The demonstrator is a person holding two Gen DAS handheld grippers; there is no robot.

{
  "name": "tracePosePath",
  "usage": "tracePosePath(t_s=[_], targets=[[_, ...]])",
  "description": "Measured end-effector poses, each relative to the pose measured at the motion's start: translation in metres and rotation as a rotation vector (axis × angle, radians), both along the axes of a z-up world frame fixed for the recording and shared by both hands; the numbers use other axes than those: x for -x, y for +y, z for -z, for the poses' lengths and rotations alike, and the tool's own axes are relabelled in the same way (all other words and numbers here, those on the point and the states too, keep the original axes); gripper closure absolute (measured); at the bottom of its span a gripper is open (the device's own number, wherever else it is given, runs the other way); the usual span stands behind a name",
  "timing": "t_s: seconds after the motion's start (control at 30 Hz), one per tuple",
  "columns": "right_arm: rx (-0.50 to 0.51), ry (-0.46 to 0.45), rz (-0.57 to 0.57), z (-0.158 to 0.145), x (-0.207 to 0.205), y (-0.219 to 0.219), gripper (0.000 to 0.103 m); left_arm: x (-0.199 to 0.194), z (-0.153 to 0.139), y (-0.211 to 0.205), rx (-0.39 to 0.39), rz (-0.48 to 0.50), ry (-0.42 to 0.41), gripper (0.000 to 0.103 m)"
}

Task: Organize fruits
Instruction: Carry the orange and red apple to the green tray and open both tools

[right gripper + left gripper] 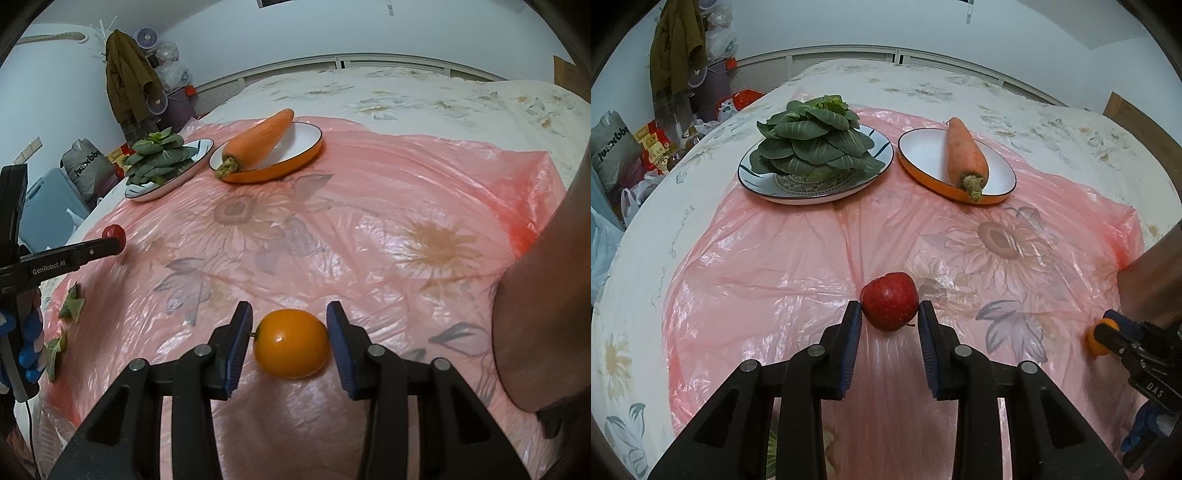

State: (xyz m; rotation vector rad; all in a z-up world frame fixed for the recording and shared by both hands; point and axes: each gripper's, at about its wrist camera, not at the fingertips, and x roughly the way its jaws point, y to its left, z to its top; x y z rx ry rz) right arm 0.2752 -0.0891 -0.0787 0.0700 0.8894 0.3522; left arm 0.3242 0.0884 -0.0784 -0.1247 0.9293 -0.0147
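A bed with a flowered cover (pixel 1015 92) fills the room, and a thin pink plastic sheet (pixel 768 258) lies spread over its near part. At the far edge of the sheet stand two plates side by side: a patterned plate (pixel 798 192) that carries a head of leafy greens (pixel 812 140), and an orange-rimmed plate (pixel 923 147) with a big carrot (pixel 966 151) lying across it. The left gripper (pixel 889 314) has its fingers narrow, and both blue pads press on a small red apple (pixel 889 304), one on each side. The right gripper (pixel 290 332) stands a little wider, closed on an orange fruit (pixel 291 343); the right pad touches its skin, and the left pad meets its short stem end. Both fruits are well apart from the plates, near the front of the sheet.
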Motion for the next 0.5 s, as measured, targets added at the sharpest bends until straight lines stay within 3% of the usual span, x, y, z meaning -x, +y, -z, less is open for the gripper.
tracePosePath(t_s=[0.5], targets=[[-0.038,0.002,-0.032,-0.009,0.048,0.0,0.056,0.047,-0.032,-0.018,0.012,0.081,-0.071,0.077]])
